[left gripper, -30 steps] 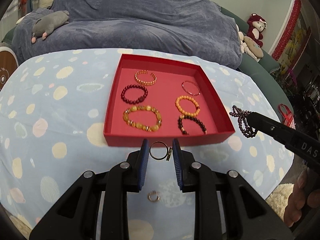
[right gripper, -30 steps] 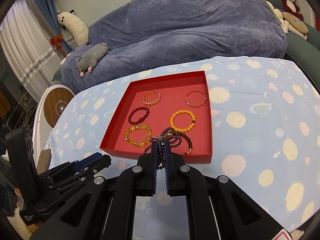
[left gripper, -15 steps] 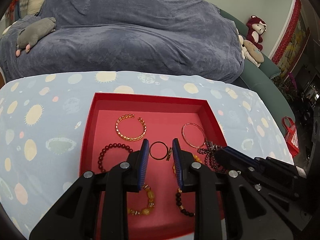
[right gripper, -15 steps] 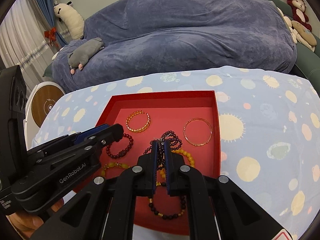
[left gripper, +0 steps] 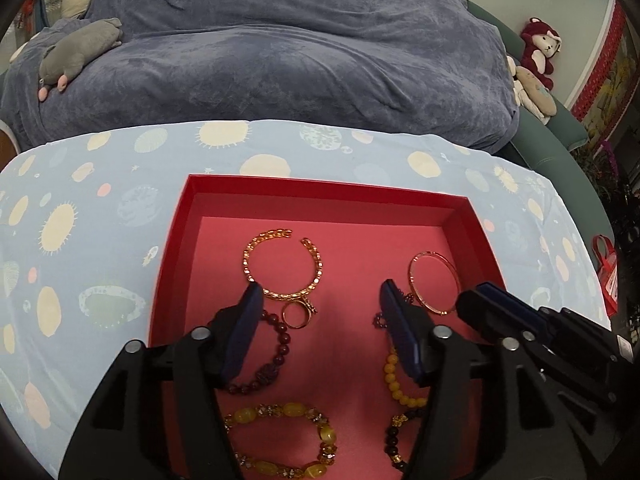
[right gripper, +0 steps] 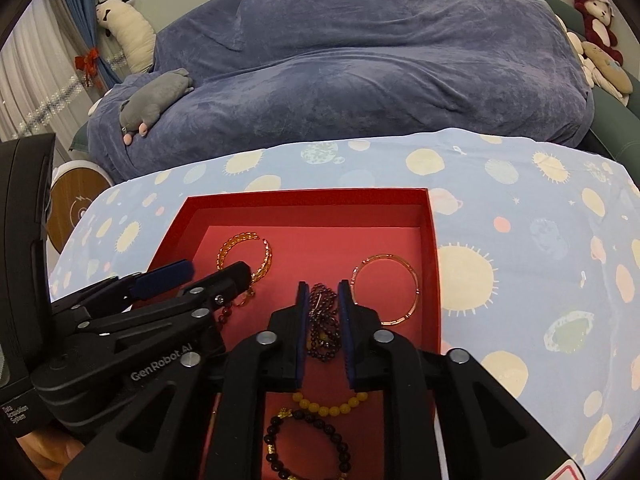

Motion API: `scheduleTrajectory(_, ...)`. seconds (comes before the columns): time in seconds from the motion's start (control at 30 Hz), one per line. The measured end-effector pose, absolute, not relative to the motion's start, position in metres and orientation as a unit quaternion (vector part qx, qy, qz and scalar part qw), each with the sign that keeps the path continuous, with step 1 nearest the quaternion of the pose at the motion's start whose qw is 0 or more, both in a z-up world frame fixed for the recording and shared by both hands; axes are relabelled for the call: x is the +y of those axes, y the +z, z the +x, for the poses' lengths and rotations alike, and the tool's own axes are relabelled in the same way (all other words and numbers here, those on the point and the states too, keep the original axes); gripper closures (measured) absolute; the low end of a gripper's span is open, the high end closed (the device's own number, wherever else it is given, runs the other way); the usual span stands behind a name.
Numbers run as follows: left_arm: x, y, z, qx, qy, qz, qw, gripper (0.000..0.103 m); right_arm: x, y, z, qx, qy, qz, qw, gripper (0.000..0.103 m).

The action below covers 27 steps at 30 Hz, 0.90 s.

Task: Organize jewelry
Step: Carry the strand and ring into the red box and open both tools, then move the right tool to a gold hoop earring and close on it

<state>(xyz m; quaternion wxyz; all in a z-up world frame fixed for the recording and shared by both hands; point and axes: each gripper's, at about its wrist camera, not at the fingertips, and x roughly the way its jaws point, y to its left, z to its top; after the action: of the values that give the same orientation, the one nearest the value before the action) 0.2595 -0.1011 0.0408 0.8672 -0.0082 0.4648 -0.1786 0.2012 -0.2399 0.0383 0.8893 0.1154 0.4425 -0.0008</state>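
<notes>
The left gripper [left gripper: 320, 300] stands with its jaws spread wide over the red tray [left gripper: 320, 190], gripping nothing; a small gold ring [left gripper: 298, 315] lies on the tray floor between its fingers, nearer the left one and just below the open gold cuff bracelet [left gripper: 282, 266]. The right gripper [right gripper: 323, 300] has its jaws parted narrowly, with the dark purple bead strand [right gripper: 322, 320] bunched between the pads on the tray floor; whether the pads touch it cannot be told. Toward the tray's right wall lies a thin gold bangle [right gripper: 386, 290]. Nearer the tray's front edge sit a yellow bead bracelet [left gripper: 280, 440] and a dark bead bracelet [right gripper: 308, 446]. The tray rests on a pale blue spotted cloth [right gripper: 520, 240].
</notes>
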Motion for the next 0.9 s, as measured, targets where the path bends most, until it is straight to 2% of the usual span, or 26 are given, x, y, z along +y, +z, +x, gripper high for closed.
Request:
scheduleTrajectory(0.03, -0.098, 0.043, 0.258, 0.462, -0.177, -0.014, 0.869, 0.037, -0.244, 0.04, 0.198, 0.438, -0.008, 0.12, 0.891, 0.07)
scheduleTrajectory(0.07, -0.095, 0.045, 0.256, 0.46, -0.178, -0.018, 0.87, 0.036, -0.247, 0.043, 0.194, 0.433, -0.012, 0.125, 0.893, 0.065)
scheduleTrajectory(0.63, -0.086, 0.079, 0.167, 0.436, -0.169, 0.038, 0.883, 0.032, -0.232, 0.083, 0.107, 0.413, -0.013, 0.122, 0.902, 0.063)
scheduleTrajectory(0.9, -0.066, 0.08, 0.129, 0.449, -0.163, 0.026, 0.878, 0.032, -0.219, 0.083, 0.068, 0.426, -0.014, 0.121, 0.896, 0.062)
